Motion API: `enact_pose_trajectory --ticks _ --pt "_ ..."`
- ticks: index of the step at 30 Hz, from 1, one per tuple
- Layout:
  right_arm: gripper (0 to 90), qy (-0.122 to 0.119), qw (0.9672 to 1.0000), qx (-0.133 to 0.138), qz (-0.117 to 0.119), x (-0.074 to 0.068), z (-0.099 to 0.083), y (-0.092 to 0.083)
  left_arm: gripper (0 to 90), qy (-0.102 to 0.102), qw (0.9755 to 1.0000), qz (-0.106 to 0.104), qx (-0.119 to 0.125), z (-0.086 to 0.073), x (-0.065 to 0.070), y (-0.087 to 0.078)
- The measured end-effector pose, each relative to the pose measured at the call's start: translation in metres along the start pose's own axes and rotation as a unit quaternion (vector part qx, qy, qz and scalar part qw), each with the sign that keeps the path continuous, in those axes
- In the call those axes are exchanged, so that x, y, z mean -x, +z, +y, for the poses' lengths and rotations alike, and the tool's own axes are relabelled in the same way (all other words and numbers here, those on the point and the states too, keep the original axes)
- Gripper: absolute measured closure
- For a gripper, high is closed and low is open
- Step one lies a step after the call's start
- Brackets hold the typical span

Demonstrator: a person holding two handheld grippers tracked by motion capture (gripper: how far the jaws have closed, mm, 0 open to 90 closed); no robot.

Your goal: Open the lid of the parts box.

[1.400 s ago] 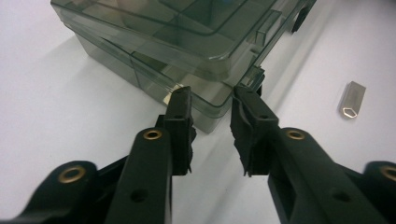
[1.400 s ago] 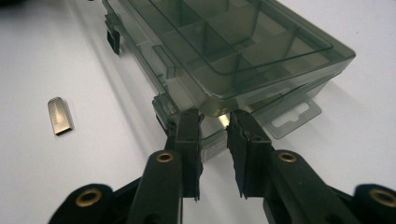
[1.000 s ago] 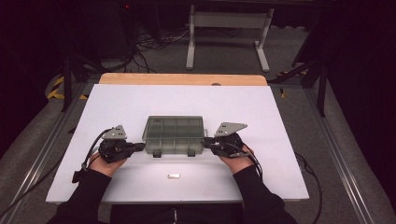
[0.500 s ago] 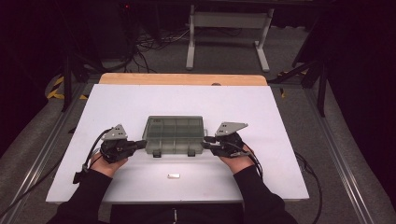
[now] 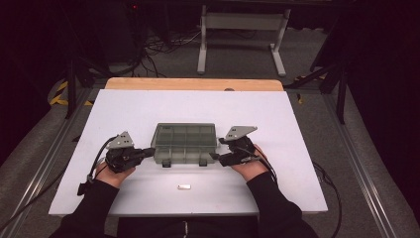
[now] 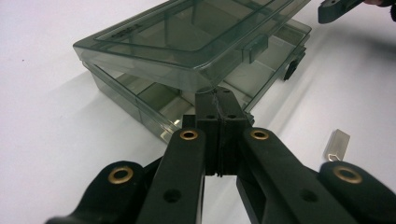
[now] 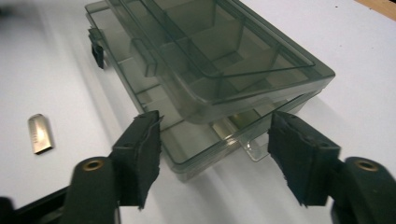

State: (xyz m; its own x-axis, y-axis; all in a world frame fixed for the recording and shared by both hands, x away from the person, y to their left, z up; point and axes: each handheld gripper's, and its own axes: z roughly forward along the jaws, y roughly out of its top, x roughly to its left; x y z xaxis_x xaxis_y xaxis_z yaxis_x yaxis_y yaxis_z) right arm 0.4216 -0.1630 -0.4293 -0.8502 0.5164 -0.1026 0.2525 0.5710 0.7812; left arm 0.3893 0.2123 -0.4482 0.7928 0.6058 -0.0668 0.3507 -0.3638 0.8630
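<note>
On the white table point(image 5: 148, 106), near its front edge and between the person's two hands, lies the smoky clear box point(image 5: 184, 143), its lid point(image 6: 187, 39) lifted a little off the tray point(image 7: 196, 140) along the near side so that the divided cells show beneath it. The left gripper point(image 5: 144, 152) sits at the box's left end with its jaws pressed together and nothing between them; in the left gripper view their joined tip is wedged under the raised lid corner, propping it. The right gripper point(image 5: 218, 157) is at the box's right end, and its jaws have just been opening: in the right gripper view they stand fairly wide, one on each side of the tray's near corner, the pads point(image 7: 144, 154) clear of the plastic, so nothing is held. Two dark latches point(image 5: 166, 163) hang off the front wall, apparently undone. A small metal piece point(image 5: 183, 187) lies alone on the table in front of the box, well apart from both grippers. The step in hand looks like opening the box: the lid is cracked but not swung back. Next, I judge, the right gripper should steady the tray or take the lid's edge while the left one levers upward, slowly, since the light box may slide or tip.
</note>
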Motion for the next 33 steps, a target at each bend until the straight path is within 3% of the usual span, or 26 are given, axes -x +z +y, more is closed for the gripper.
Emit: enact_pose_trajectory --ticks 21,30,33 --pt "33.5 -0.044 0.9989 0.006 -0.015 0.011 0.035 -0.007 89.1 -0.001 0.9999 0.007 0.01 -0.001 -0.001 -0.008" --pt "37.8 -0.046 0.9987 0.019 -0.005 0.021 0.052 -0.011 83.5 -0.008 0.9997 0.009 0.023 -0.005 -0.003 -0.016" --pt "39.6 -0.049 0.9987 0.013 -0.003 0.025 0.059 -0.009 79.0 -0.001 0.9993 0.014 0.033 -0.008 -0.002 -0.019"
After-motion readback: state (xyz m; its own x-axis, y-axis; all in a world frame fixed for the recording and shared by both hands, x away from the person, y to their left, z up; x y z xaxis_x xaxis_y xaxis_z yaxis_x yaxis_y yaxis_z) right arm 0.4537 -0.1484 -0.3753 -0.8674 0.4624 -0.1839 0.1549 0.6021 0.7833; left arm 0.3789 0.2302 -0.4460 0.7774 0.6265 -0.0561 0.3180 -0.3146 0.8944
